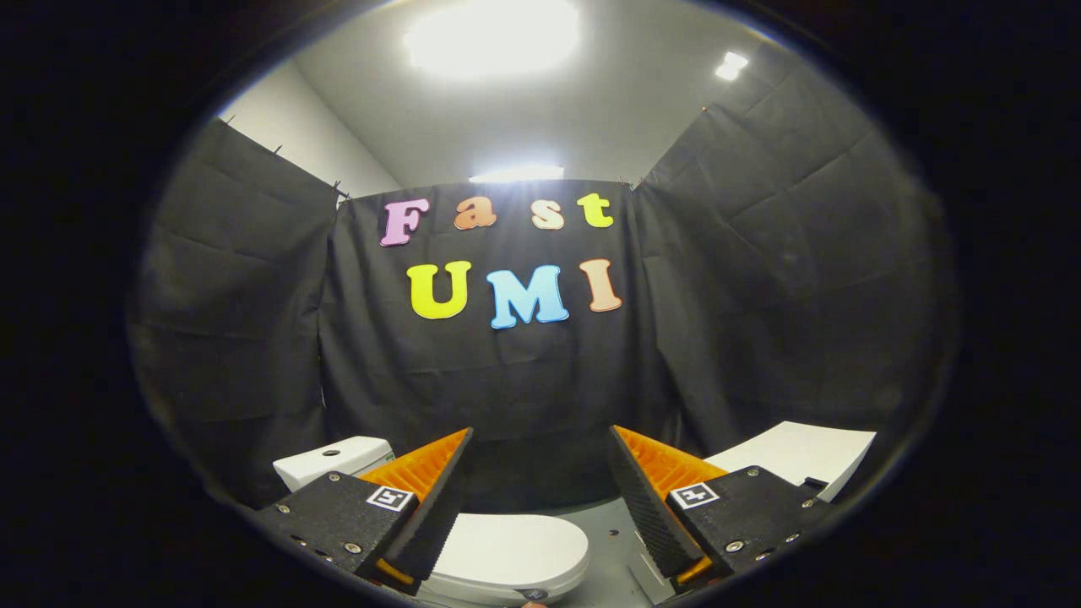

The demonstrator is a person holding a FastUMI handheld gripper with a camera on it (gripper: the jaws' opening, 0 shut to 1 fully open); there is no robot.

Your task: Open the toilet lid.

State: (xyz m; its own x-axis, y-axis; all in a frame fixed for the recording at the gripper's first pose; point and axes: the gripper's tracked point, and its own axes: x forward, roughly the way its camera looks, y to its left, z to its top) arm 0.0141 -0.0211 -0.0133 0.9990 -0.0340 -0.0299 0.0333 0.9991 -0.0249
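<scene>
Jaws [540, 439] spread wide above closed toilet lid [507, 553].

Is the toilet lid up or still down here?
Down. The toilet lid lies flat over the bowl, below and between the open tongs, whose fingers touch nothing. The tank stands behind it.

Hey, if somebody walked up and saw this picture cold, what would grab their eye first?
First, the open gripper, its two ridged fingers spread wide with nothing between them. Just below and between them sits the white oval toilet lid, lying closed, with the white rectangular tank beyond the left finger. A white flat-topped block stands beyond the right finger, and a bright ceiling light glares overhead.
</scene>
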